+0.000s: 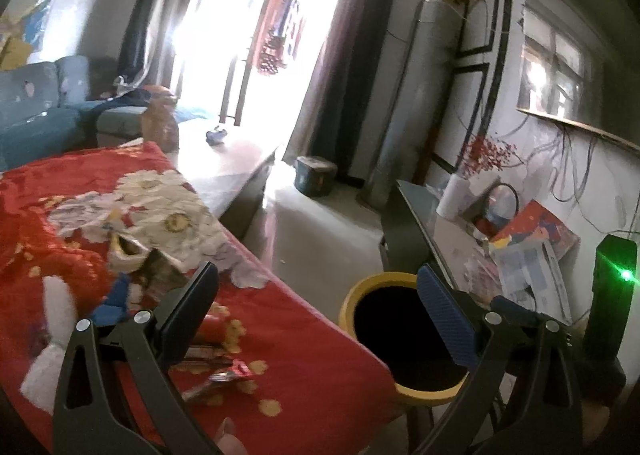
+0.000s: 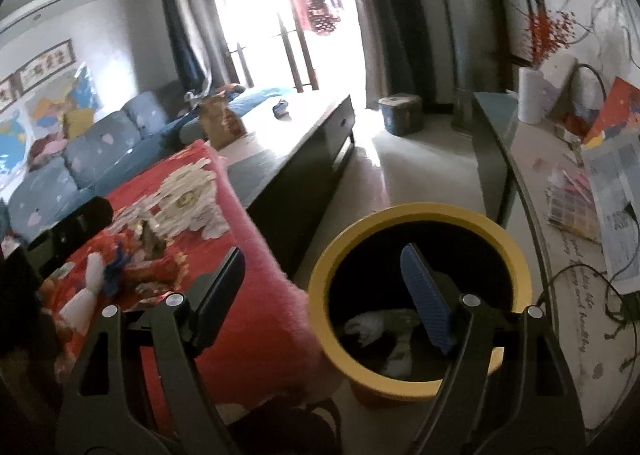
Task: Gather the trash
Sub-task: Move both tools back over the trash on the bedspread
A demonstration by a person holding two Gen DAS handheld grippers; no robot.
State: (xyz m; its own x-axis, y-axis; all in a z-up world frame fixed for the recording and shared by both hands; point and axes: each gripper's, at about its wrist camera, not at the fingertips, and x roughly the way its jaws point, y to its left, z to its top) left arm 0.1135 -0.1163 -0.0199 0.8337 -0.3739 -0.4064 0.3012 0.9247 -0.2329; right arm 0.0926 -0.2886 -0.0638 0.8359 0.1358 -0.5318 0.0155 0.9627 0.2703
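Foil-shiny snack wrappers [image 1: 224, 373], light, crinkly and best pinched at a loose edge, lie on the red floral blanket [image 1: 300, 339] at seven o'clock from the yellow-rimmed bin [image 2: 416, 295], where both the left gripper [image 1: 316, 315] and right gripper [image 2: 324, 299] hang open and empty, with a white plush toy [image 1: 56, 343] crowding the wrappers.

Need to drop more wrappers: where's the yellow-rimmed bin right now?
The round yellow-rimmed bin stands on the floor in both wrist views, right of the red flowered blanket and left of the glass-topped side table.
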